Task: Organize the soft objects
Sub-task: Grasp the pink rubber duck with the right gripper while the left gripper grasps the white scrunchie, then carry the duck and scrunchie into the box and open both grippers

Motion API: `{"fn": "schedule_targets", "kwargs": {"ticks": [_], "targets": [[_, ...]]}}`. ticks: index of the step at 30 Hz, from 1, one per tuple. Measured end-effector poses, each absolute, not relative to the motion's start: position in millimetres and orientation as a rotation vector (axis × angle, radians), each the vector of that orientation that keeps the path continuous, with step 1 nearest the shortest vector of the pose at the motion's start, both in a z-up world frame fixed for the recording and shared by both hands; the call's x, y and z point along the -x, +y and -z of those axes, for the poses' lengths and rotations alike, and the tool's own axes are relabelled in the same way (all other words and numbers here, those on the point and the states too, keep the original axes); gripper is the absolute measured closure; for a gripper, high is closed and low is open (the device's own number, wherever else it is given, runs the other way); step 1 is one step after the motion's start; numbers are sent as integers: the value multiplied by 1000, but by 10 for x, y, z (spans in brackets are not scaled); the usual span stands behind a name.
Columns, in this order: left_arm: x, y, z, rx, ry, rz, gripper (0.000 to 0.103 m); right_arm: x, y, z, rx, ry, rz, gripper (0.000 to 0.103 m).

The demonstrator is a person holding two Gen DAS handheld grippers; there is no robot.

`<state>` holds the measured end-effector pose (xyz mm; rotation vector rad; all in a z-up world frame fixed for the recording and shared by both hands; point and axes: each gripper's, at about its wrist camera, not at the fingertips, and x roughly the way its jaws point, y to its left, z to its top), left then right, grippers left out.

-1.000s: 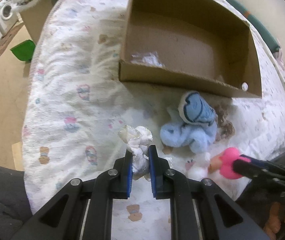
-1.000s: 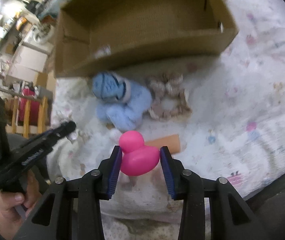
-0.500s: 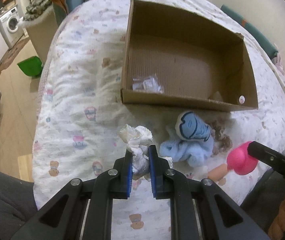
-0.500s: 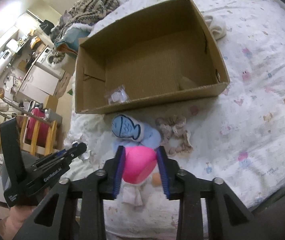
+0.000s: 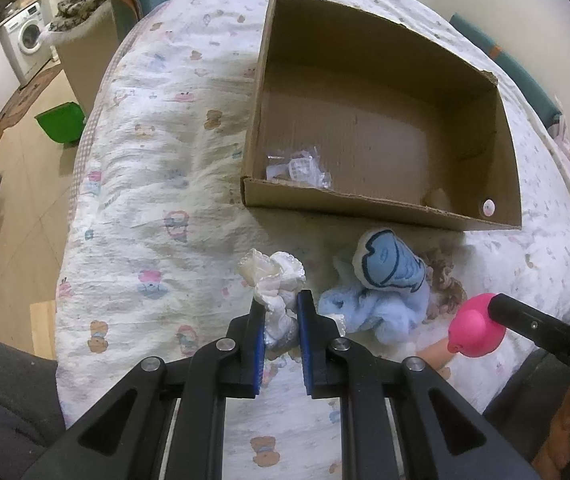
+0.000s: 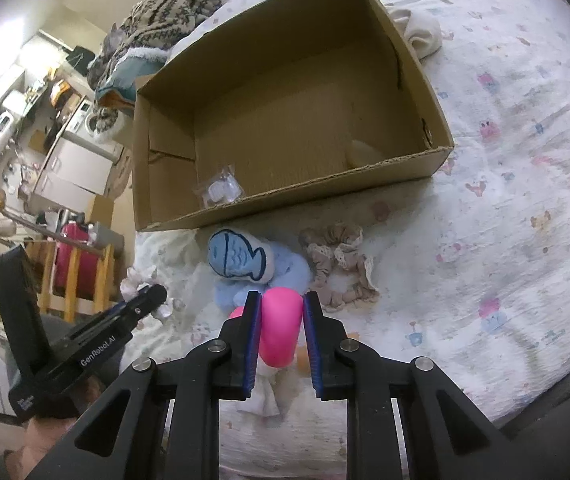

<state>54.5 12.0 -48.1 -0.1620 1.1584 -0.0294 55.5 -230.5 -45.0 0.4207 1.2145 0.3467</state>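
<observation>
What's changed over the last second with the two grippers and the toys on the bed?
The right gripper has just been closing and now squeezes the pink duck, lifted off the quilt. The left gripper stays clamped on the white scrunchie. The blue plush and cardboard box are unmoved.

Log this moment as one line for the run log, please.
left tongs: shut on white scrunchie | right tongs: shut on pink duck | cardboard box: no toys inside yet

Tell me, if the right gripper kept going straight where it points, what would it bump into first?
Probably the fish pillow on the light blue plush. They lie just ahead of the right gripper, which is shut on the pink duck. Depth is hard to judge.
</observation>
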Motion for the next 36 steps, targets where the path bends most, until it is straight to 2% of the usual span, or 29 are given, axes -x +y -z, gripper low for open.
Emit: {"fn": "schedule_targets", "kwargs": {"ticks": [9, 19, 28, 36], "targets": [[-552, 140, 150, 174, 1092, 68, 90, -616, -2418, 116, -445, 1132, -372, 81], [-980, -59, -298, 95, 974, 111, 90, -1016, -2489, -261, -416, 1008, -371, 81], [-1259, -152, -97, 37, 907, 126, 90, -1222, -2593, 3, -422, 967, -301, 81], [-1350, -2, 143, 114, 938, 80, 89, -1286, -2549, 223, -398, 1028, -258, 80]]}}
